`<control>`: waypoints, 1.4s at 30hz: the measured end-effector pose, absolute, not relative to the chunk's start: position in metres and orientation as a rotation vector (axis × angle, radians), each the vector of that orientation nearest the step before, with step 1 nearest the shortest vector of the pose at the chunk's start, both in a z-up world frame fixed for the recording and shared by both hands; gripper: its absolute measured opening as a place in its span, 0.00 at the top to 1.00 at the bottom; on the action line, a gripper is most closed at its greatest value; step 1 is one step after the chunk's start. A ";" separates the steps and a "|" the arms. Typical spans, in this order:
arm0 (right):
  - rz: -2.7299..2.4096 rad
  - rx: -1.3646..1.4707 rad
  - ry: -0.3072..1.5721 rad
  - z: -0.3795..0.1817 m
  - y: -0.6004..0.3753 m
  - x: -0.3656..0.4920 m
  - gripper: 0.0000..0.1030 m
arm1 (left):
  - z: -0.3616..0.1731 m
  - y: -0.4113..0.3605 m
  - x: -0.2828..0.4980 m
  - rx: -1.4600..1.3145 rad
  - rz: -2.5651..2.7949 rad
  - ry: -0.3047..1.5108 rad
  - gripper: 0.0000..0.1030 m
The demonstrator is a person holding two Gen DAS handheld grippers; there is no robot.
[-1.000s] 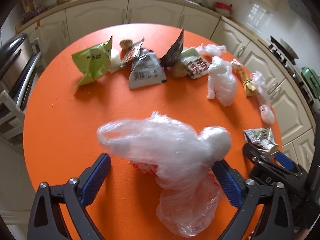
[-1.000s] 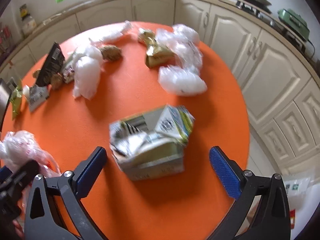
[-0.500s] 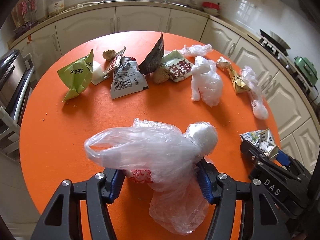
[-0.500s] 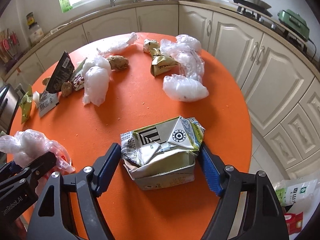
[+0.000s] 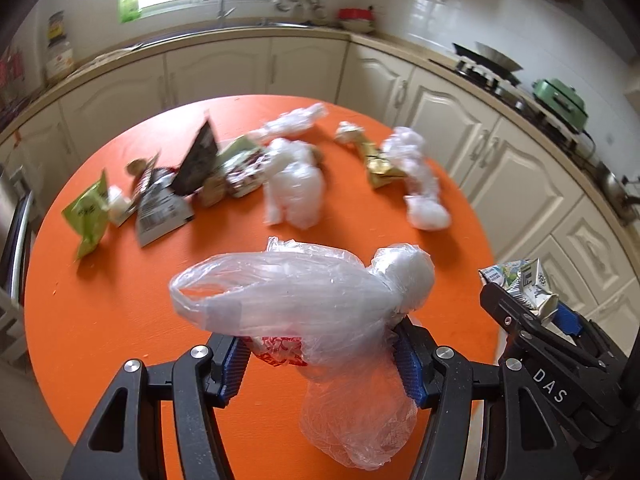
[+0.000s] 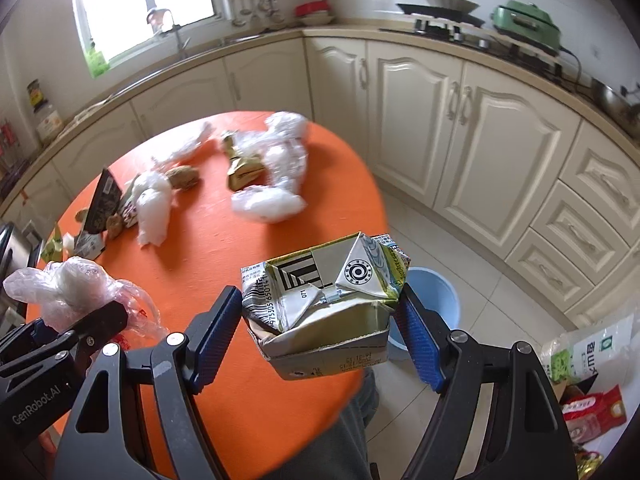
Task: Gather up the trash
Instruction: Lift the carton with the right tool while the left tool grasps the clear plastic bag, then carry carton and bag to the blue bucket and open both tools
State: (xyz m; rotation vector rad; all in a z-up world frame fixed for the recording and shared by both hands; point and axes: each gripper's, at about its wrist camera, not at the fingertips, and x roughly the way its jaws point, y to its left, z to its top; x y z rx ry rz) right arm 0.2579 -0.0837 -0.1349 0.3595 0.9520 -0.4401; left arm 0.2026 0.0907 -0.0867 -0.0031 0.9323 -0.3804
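- Your left gripper (image 5: 320,356) is now clamped on the clear plastic bag (image 5: 304,304); a second ago its jaws stood wide on either side of that bag, which lay on the orange table (image 5: 100,300).
- The bag is now held above the tabletop, its loose tail hanging below the blue pads (image 5: 408,364).
- Your right gripper (image 6: 320,324) is squeezed onto the crushed carton (image 6: 324,300); a second ago those jaws were spread wide around it as it sat on the table.
- The carton now hangs past the table's edge, with the blue bin (image 6: 432,296) on the floor partly hidden behind it.
- Both pairs of jaws closed early in the last second and have held the same width since.
- The rest of the litter is unchanged on the far side of the table: the green packet (image 5: 88,212), the dark wrapper (image 5: 196,164), the white bag (image 5: 296,192) and the gold wrapper (image 5: 380,164).
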 end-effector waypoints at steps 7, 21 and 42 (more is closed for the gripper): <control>-0.570 0.420 0.899 -0.121 -0.127 0.213 0.24 | -0.074 0.034 0.193 0.081 -0.496 0.898 0.44; -0.790 0.569 0.842 -0.127 -0.234 0.136 0.24 | -0.090 -0.113 0.211 0.233 -0.651 0.933 0.43; -0.861 0.715 0.892 -0.207 -0.350 0.144 0.24 | -0.180 -0.308 0.320 0.352 -0.576 1.131 0.33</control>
